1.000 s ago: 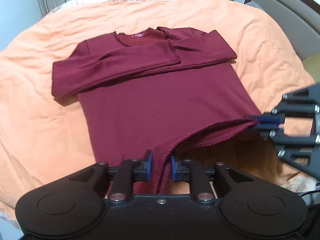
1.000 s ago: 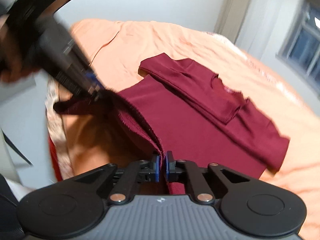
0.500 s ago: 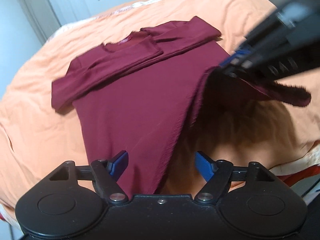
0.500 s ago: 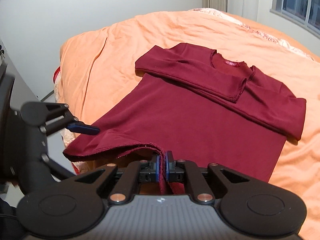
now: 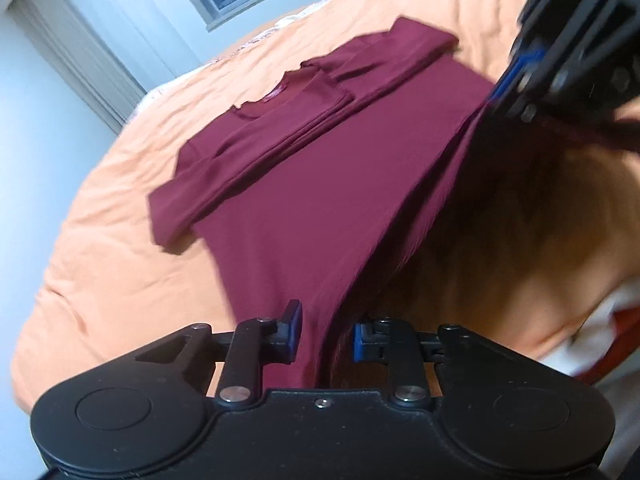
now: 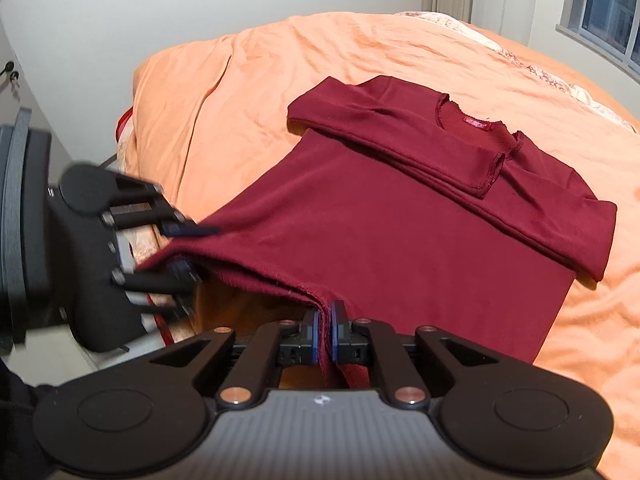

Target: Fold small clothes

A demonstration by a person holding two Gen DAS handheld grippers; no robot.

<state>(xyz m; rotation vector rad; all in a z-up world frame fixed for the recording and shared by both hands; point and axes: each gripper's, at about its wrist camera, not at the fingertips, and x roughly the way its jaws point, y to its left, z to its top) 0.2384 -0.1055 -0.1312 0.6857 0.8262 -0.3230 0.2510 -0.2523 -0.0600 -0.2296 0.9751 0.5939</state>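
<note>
At six o'clock in the left wrist view, left gripper (image 5: 327,336) stands wide around the shirt (image 5: 320,184) hem, ungripped. Right wrist view: right gripper (image 6: 328,330) pinches hem at six o'clock; lifting one-sided would likely skew the fold.

The left hand-held gripper (image 5: 326,336), clamped on the hem of the maroon shirt (image 5: 320,184) a second ago, has spread its jaws, which now straddle the hem's corner loosely. Half a second ago they stood wider. The hem between both tools hangs higher off the bed (image 5: 100,240) than before.

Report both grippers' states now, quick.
Left gripper: open, hem of the maroon long-sleeved shirt between its fingers, ungripped.
Right gripper: shut on the shirt's hem.
</note>
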